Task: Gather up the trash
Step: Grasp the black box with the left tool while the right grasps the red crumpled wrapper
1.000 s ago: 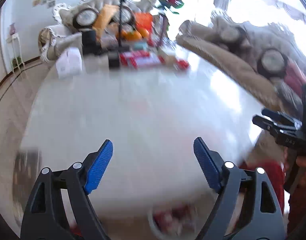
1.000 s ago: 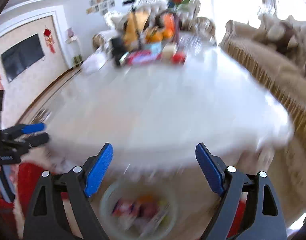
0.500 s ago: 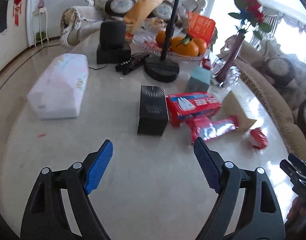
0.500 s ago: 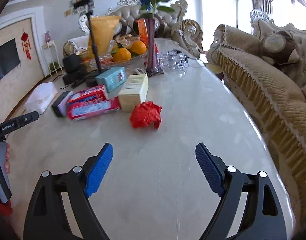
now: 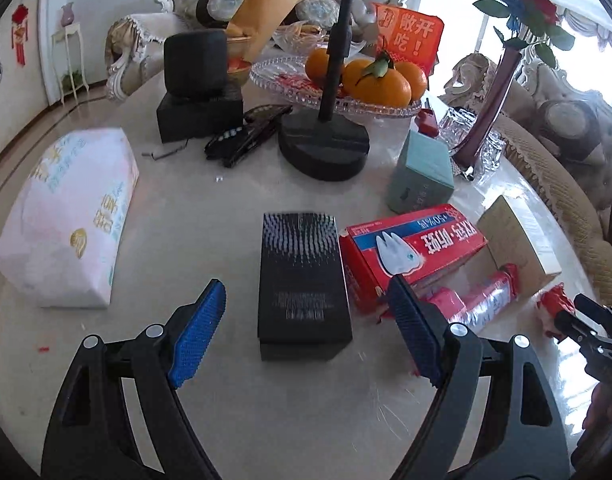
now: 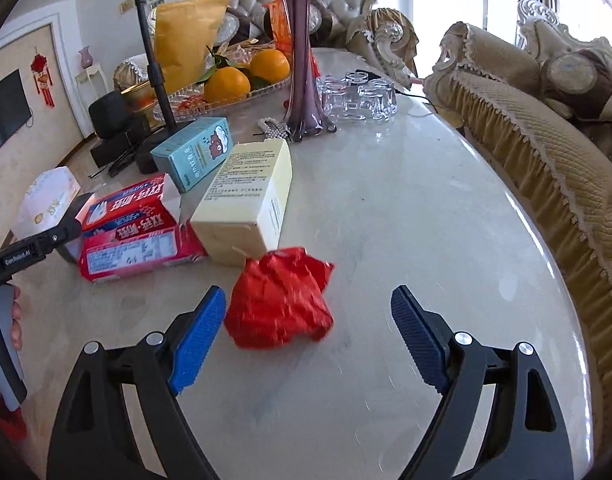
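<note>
A crumpled red wrapper (image 6: 280, 300) lies on the marble table (image 6: 405, 240), just ahead of my open right gripper (image 6: 307, 338), nearer its left finger. In the left wrist view, a black box (image 5: 302, 280) lies ahead of my open, empty left gripper (image 5: 306, 334). A red box (image 5: 413, 244) and a red-and-clear packet (image 5: 477, 294) lie to its right. The red wrapper (image 5: 551, 306) shows at the far right there, beside the right gripper's tips. A cream box (image 6: 246, 200), a teal carton (image 6: 194, 152) and red packets (image 6: 134, 236) sit behind the wrapper.
A tissue pack (image 5: 70, 216) lies at left. A stand base (image 5: 323, 148), a fruit tray with oranges (image 5: 369, 76), a purple vase (image 6: 304, 60), glasses (image 6: 357, 98) and a black speaker (image 5: 196, 84) stand farther back. A sofa (image 6: 545, 140) borders the table's right edge.
Both grippers have swung up from a bin below the table edge and moved forward over the table. The black box and the red wrapper are now much closer. Both stay open.
</note>
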`<action>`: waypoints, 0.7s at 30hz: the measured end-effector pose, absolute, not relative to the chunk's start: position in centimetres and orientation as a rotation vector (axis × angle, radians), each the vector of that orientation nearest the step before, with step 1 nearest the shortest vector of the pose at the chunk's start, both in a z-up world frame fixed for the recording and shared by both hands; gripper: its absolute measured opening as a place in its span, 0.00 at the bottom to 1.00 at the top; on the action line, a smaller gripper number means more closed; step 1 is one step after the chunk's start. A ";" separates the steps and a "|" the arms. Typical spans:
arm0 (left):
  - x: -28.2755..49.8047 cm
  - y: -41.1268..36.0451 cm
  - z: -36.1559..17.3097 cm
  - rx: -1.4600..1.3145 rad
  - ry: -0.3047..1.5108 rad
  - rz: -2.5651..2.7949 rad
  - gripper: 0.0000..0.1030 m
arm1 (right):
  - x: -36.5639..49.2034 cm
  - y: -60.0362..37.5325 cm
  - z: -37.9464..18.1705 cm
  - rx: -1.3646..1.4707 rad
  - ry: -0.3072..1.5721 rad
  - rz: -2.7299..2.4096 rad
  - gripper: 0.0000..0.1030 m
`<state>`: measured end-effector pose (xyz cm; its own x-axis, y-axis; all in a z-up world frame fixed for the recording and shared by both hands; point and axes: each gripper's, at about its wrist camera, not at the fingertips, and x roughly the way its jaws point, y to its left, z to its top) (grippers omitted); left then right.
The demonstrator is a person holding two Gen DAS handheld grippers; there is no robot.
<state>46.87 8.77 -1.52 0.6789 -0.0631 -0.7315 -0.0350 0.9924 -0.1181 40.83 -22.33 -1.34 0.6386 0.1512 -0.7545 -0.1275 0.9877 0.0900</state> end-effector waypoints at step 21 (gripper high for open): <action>48.0 8.9 -2.9 -0.018 0.890 -0.026 0.67 | 43.4 -21.4 -2.5 0.023 0.939 0.179 0.78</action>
